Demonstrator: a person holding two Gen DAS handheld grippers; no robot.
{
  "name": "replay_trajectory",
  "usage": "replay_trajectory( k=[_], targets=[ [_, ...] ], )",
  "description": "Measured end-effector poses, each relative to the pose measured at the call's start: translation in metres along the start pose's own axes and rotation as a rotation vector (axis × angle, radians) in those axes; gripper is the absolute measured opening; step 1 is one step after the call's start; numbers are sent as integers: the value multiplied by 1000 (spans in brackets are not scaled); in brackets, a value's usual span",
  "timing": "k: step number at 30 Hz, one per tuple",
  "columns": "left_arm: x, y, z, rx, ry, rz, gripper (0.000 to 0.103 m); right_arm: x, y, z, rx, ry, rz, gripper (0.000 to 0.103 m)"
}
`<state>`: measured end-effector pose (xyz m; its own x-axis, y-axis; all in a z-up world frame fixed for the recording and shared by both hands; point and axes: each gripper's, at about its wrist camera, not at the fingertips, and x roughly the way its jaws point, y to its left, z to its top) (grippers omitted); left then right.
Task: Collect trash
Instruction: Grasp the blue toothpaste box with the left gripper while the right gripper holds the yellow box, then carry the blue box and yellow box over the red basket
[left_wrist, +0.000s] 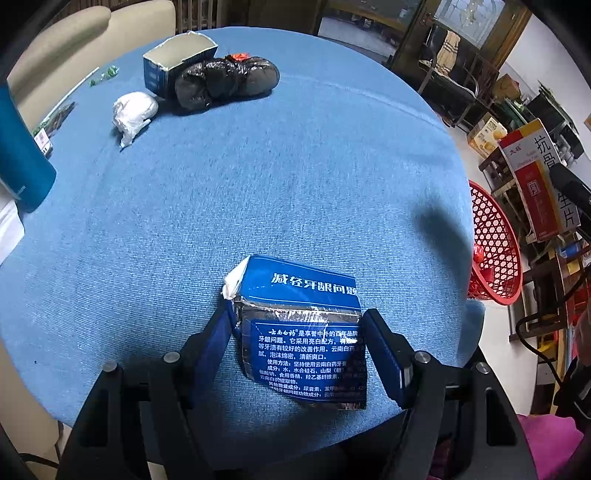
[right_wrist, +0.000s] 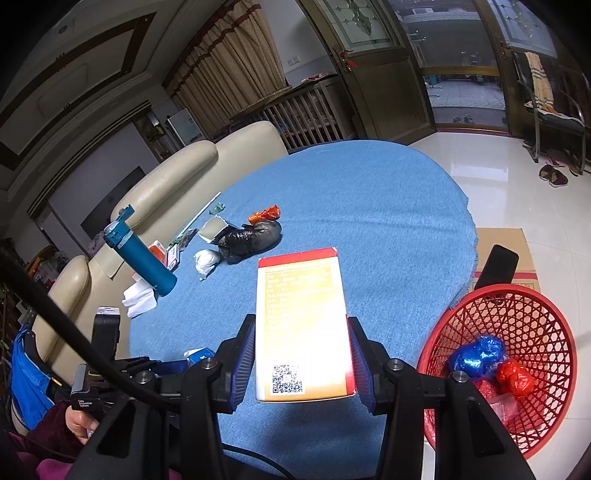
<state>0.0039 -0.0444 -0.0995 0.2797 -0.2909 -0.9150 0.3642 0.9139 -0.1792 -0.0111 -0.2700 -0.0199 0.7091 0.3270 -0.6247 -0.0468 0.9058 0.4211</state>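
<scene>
Trash was mid-collection: right tongs (right_wrist: 301, 363) held a box (right_wrist: 304, 325), left tongs (left_wrist: 297, 345) gripped a blue carton (left_wrist: 301, 328) on the bench (left_wrist: 258, 184); next, seemingly, the red basket (right_wrist: 517, 314).

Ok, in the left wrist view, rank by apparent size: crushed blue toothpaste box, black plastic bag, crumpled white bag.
1. Crushed blue toothpaste box, though it is nearest the camera, so unsure.
2. Black plastic bag.
3. Crumpled white bag.
</scene>
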Motion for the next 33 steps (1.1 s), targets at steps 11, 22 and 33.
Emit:
replay_trajectory(
  k=[11,22,33],
  targets=[
    [9,-5,1,10,-23,-3,72,0,-3,-2,10,0,-1,50],
    [-14,-21,9,73,-93,59,72,-11,-11,0,22,-27,-12,50],
    [-34,-114,50,307,-165,26,72,-45,-53,4,92,-108,-79,50]
  ],
)
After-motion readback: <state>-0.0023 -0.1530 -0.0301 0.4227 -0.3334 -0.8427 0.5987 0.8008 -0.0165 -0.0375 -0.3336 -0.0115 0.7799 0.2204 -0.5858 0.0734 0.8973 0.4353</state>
